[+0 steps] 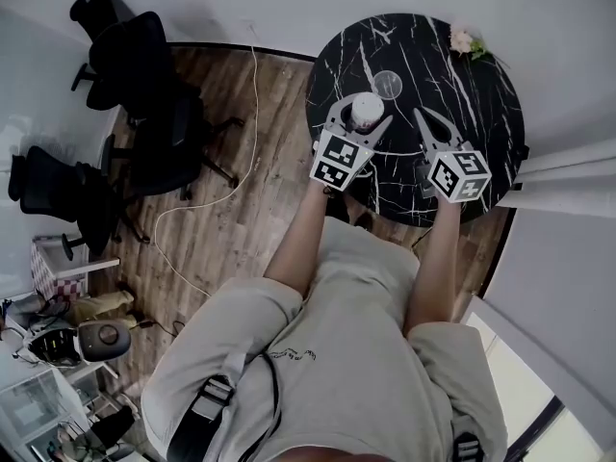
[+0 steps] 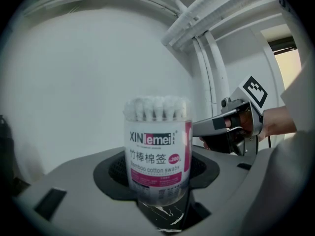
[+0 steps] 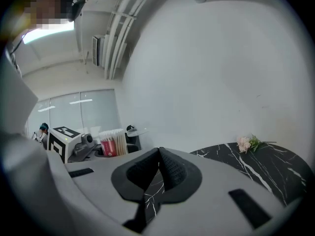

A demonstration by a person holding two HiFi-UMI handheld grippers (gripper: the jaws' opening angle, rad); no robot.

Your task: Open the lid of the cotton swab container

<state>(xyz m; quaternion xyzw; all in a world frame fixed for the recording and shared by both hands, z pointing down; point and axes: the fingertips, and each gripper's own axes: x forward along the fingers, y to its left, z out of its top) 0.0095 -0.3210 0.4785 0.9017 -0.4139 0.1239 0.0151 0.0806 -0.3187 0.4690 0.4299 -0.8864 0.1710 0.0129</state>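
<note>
While the left gripper (image 1: 363, 115) clamps the cotton swab container (image 2: 157, 151) upright over the black marble table (image 1: 481, 94), the right gripper (image 1: 423, 117) hovers nearby, its jaws pressed together on nothing. A clear round lid (image 1: 387, 85) lies flat beyond them.

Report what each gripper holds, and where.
Left gripper clamps the cotton swab container around its lower body, a pad on each side. Right gripper is shut, holding nothing.

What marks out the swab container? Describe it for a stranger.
On the round black marble table, look inside the left claw. The cotton swab container stands there: a clear tub of white-tipped swabs with a pink-and-white label, unlike the flat clear disc near it.
</note>
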